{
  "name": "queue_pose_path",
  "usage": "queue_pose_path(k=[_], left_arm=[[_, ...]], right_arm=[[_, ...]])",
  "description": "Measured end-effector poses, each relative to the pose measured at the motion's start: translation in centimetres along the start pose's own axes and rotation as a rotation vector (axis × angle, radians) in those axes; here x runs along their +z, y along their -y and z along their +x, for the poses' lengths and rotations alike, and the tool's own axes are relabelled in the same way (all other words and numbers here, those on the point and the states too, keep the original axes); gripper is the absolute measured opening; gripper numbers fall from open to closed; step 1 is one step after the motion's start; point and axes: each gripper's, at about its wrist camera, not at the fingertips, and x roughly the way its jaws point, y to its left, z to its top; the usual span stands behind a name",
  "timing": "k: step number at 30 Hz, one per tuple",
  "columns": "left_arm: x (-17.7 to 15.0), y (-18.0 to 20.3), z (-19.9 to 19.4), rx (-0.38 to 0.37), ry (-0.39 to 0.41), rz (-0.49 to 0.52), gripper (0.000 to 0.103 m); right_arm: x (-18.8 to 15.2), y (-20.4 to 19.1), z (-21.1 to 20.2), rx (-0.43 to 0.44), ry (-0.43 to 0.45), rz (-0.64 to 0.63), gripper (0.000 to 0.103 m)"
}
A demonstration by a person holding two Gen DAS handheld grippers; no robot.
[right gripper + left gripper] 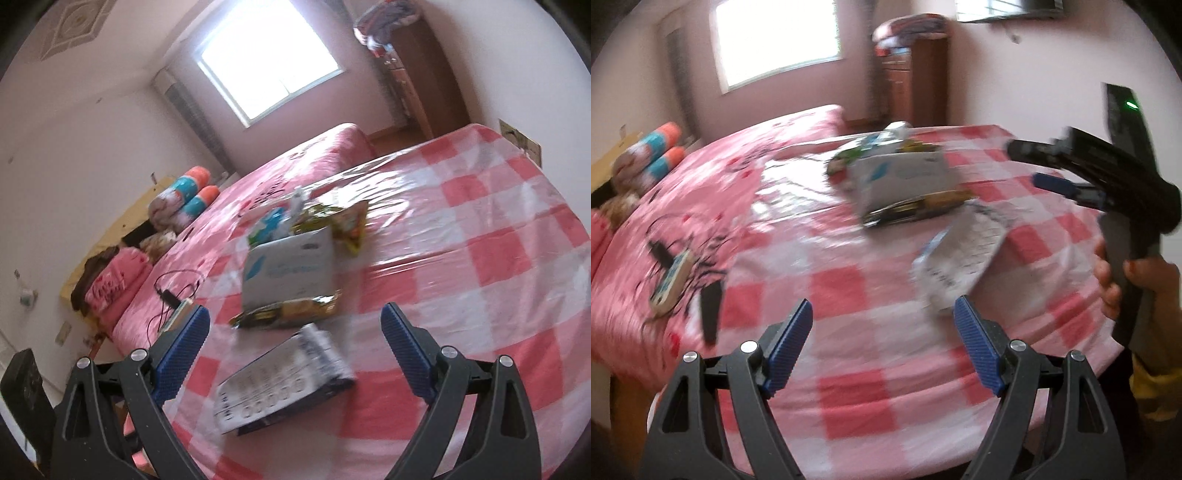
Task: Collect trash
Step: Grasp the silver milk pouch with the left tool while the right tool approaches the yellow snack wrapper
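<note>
Phone (670, 282): one is seen at the far left, lying flat on the pink bed cover (713, 192), with a dark cable beside it.
Rolled bedding (188, 197): two rolls with orange and blue ends are laid at the head of the bed.
Left claw (882, 341): its two blue pads are held well apart and nothing is gripped between them; it is hanging above the checkered plastic cloth (849, 291).
Trash pile: it is gathered near the middle of the red and white cloth, which is spread over the bed.
White carton (291, 267): one, standing upright, with a blue leaf-like mark on its side.
Dark snack wrapper (291, 314): one, shiny with yellow print, lying flat against the foot of the carton.
Green wrappers (347, 225): they are crumpled behind the carton; the number cannot be told because of blur.
Flat box (284, 384): one, white face with small print and dark blue edges, lying nearest to the claws, apart from the pile.
Right claw (295, 345): its pads are also spread wide and are empty; the flat box is seen just under the gap.
Hand (1115, 280): one is seen at the right, closed around the handle of the right claw.
</note>
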Motion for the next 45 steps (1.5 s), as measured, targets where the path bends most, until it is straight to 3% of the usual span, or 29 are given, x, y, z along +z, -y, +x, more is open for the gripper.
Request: queue_pose_path(k=[5, 11, 19, 31, 40, 43, 45], left_arm=[[1.5, 3.4, 2.0, -0.061, -0.018, 0.131, 0.08], [3.1, 5.5, 5.9, -0.102, -0.086, 0.206, 0.08], [4.3, 6.2, 9.8, -0.114, -0.148, 0.214, 0.079], [4.6, 4.1, 10.2, -0.127, -0.124, 0.015, 0.064], [2.8, -1.1, 8.5, -0.134, -0.11, -0.144, 0.06], [2.2, -2.6, 8.0, -0.134, -0.103, -0.178, 0.06], [1.9, -3.7, 7.8, -0.131, -0.098, -0.194, 0.059]], right_arm=[[1.1, 2.6, 0.5, 0.021, -0.028, 0.075, 0.093], [1.7, 4.2, 1.5, 0.059, -0.082, 0.12, 0.093], [2.3, 3.7, 3.5, 0.086, -0.155, 0.099, 0.093], [2.8, 2.1, 6.7, 0.11, -0.205, 0.067, 0.093], [2.7, 1.7, 8.7, 0.106, -0.215, 0.079, 0.092], [2.7, 1.5, 9.2, 0.085, -0.214, 0.063, 0.078], [2.7, 1.4, 9.5, 0.072, -0.216, 0.048, 0.077]])
